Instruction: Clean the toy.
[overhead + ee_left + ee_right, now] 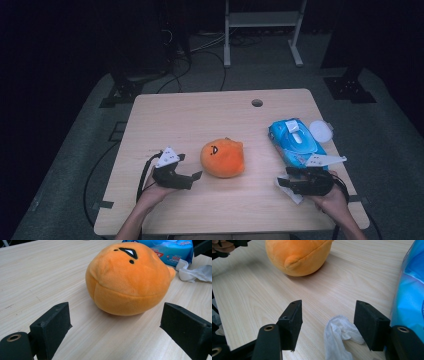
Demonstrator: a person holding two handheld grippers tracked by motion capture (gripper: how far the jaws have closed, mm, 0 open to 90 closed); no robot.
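A round, soft orange plush toy (127, 277) lies on the pale woodgrain table (190, 115). It sits just right of the left gripper (115, 325), whose jaws gape wide and empty. The right gripper (328, 322) stands open around a crumpled white wipe (338, 336).

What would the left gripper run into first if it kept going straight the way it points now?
Most likely the orange plush toy: it sits on the table dead ahead of the left gripper, whose jaws stand open with bare wood between them and the toy.

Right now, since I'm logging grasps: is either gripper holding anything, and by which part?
Nothing is held. The left gripper stands open short of the round orange plush toy; the right gripper is open, with the crumpled white wipe lying unpinched between its jaws.
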